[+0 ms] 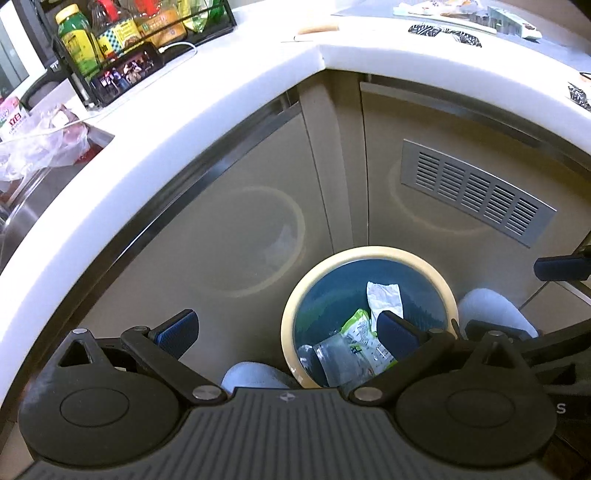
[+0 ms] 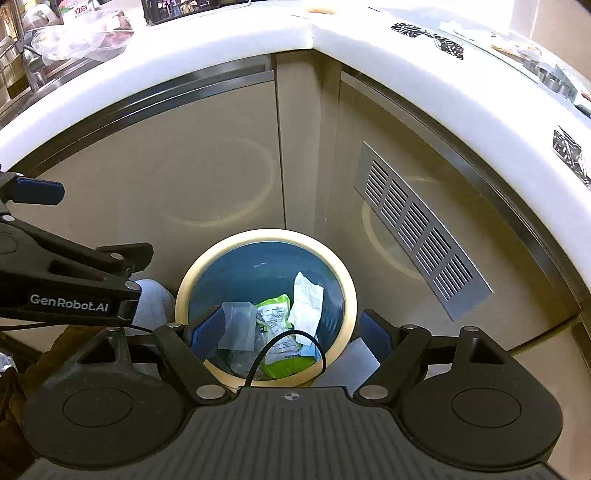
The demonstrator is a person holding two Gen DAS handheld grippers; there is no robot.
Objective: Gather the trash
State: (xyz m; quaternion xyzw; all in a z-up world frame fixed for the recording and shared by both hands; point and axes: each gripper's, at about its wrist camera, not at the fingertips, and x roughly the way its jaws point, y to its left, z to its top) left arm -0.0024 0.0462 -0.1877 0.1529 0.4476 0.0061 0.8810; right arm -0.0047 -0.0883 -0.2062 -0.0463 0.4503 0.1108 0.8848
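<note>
Both grippers hang over the round trash bin (image 2: 343,314) that stands on the floor in the corner where the two beige cabinet runs meet, under the white countertop (image 1: 207,107). The left gripper (image 1: 286,330) is spread wide with nothing between its blue pads, its right finger over the bin's mouth. The right gripper (image 2: 291,328) is likewise released, its fingers straddling the cream rim, and a small clear plastic piece (image 2: 238,325) sits against its left pad; I cannot tell whether it is stuck there or loose.

Inside the blue-lined bin lie a crumpled white paper wrapper (image 2: 307,306), a green-and-white snack packet (image 2: 275,325) and a clear plastic bottle (image 1: 338,360). A slatted metal vent (image 1: 476,190) is set in the right-hand cabinet door. Black-and-white patterned wrappers (image 1: 443,33) lie on the counter above.
</note>
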